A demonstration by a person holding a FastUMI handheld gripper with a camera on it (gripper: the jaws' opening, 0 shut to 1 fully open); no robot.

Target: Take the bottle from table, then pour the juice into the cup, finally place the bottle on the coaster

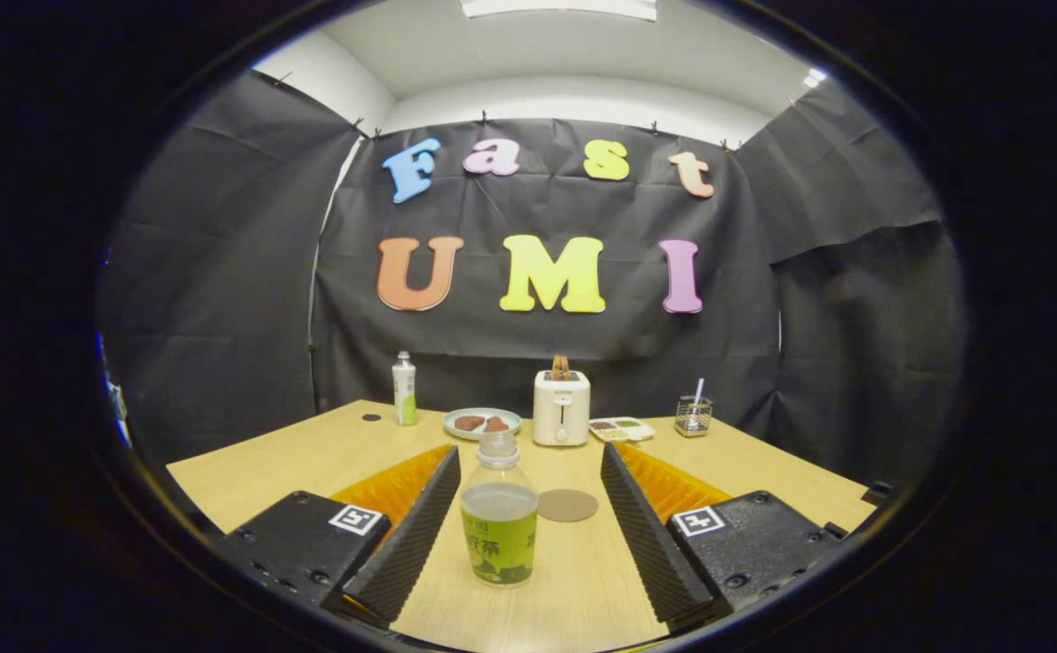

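Note:
A clear bottle [499, 519] with a green label and no cap stands upright on the wooden table [311, 453], between my two fingers and closer to the left one. My gripper [528, 472] is open, its ribbed black fingers [420, 526] spread wide on either side of the bottle without touching it. A round brown coaster [567, 505] lies flat on the table just right of the bottle, between the fingers. I cannot make out a cup.
At the back of the table stand a white and green bottle [404, 390], a plate with brown food [481, 423], a white toaster [561, 406], a small snack tray [620, 428] and a wire holder with a utensil [693, 415].

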